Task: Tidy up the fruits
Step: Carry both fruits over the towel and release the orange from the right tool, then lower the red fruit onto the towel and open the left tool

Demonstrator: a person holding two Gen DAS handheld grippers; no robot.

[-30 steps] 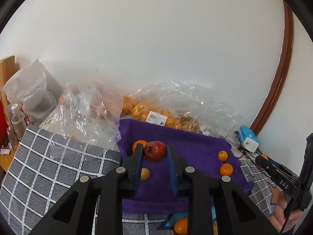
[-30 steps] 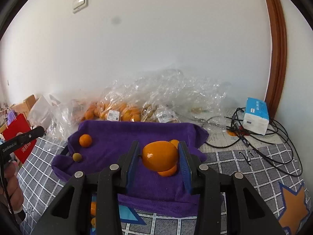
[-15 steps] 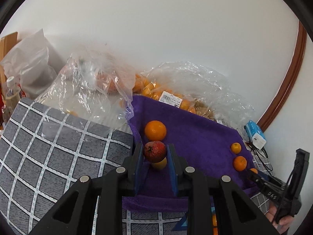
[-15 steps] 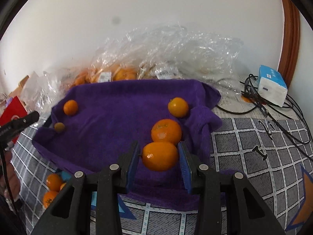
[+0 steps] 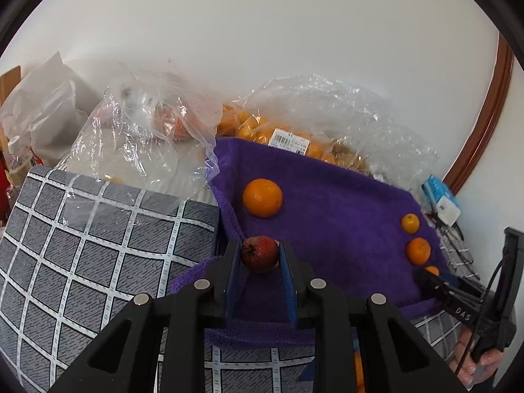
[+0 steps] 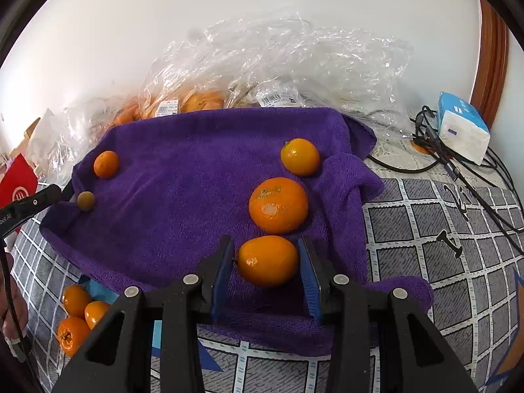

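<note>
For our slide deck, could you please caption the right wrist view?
Right gripper shut on an orange just above the purple towel, beside two other oranges.

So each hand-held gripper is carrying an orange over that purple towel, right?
Not quite. The right hand-held gripper does hold an orange over the purple towel, but the left wrist view shows the left hand-held gripper clamped on a small dark red fruit.

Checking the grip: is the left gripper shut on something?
Shut: left gripper blue pads press both sides of the dark red fruit.
</note>
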